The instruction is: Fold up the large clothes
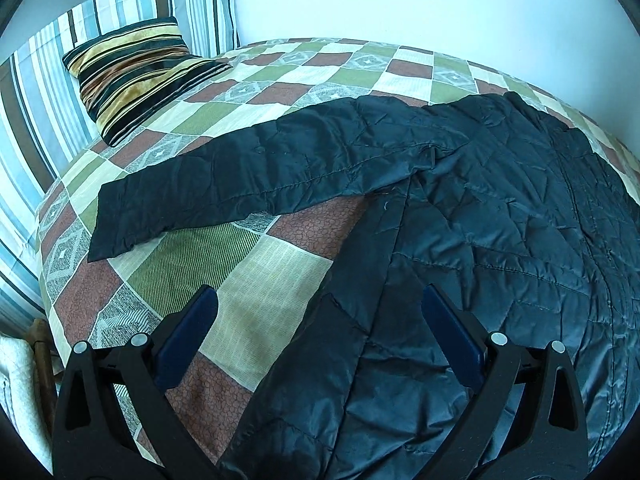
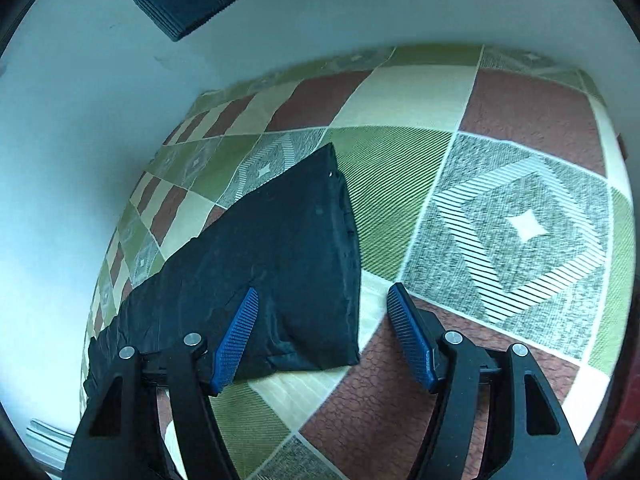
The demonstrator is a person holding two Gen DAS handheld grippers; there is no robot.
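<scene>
On the patchwork bedspread (image 1: 280, 264) a dark quilted jacket (image 1: 500, 240) lies spread flat, its body toward the wall side and one sleeve (image 1: 240, 184) stretched out straight toward the striped cushion (image 1: 136, 76). No fold shows in either view, so the task looks barely begun: sleeves and body all remain to be turned in. The left gripper (image 1: 320, 320) hovers over the jacket's near side edge, fingers wide apart and holding nothing. The right gripper (image 2: 322, 320) hangs over the cuff end of a sleeve (image 2: 280, 264), fingers likewise spread wide, one pad (image 2: 236, 340) above the cloth and the other over bare bedspread. Around the jacket the bedspread offers broad open room, bounded by the wall (image 1: 400, 0) behind, the cushion and striped pillows (image 1: 40, 120) at the head.
</scene>
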